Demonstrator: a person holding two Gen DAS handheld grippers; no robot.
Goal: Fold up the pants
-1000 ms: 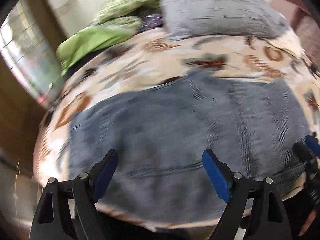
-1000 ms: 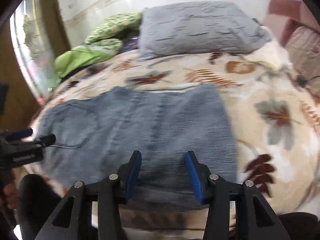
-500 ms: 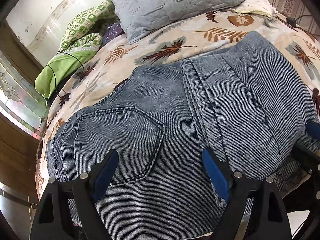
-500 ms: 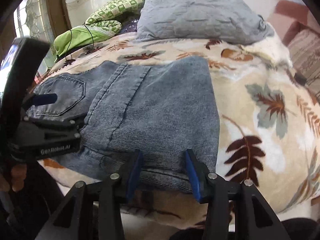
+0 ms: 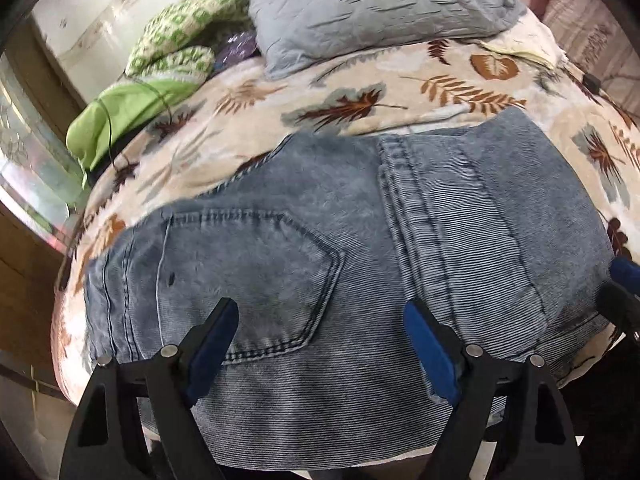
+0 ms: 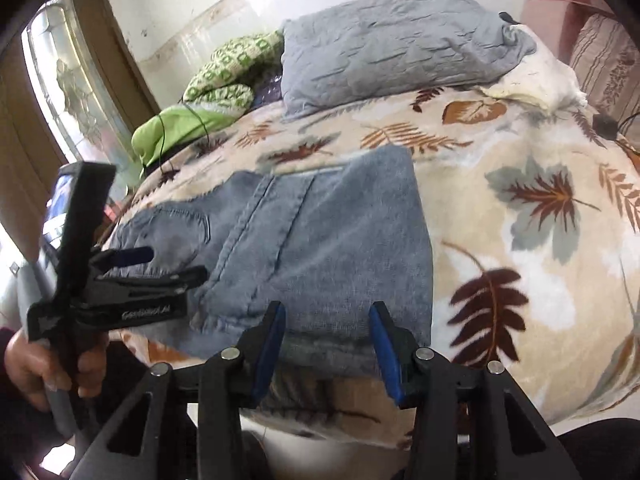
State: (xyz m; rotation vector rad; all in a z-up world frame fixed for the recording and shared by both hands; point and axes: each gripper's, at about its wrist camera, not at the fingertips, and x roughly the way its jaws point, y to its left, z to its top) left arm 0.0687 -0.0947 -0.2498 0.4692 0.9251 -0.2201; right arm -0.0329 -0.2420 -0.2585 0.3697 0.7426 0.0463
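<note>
Blue denim pants (image 5: pixel 360 248) lie folded in a flat block on the leaf-patterned bedspread (image 5: pixel 360 96), back pocket (image 5: pixel 256 264) up. My left gripper (image 5: pixel 320 344) is open and empty just above the near edge of the pants. My right gripper (image 6: pixel 326 340) is open and empty at the near right edge of the pants (image 6: pixel 328 240). The left gripper also shows in the right wrist view (image 6: pixel 160 266), held by a hand over the pants' left end. The right gripper's blue tip shows at the right edge of the left wrist view (image 5: pixel 626 276).
A grey pillow (image 5: pixel 372 4) lies at the head of the bed. A green patterned blanket (image 5: pixel 180 48) and a lime green cloth (image 5: pixel 120 116) with a black cable lie at the back left. A window (image 6: pixel 72 92) is on the left. The bed edge is right below the grippers.
Both grippers have drawn back slightly toward the near edge of the bed and risen. The pants stay folded and still. Both jaws stay open.
</note>
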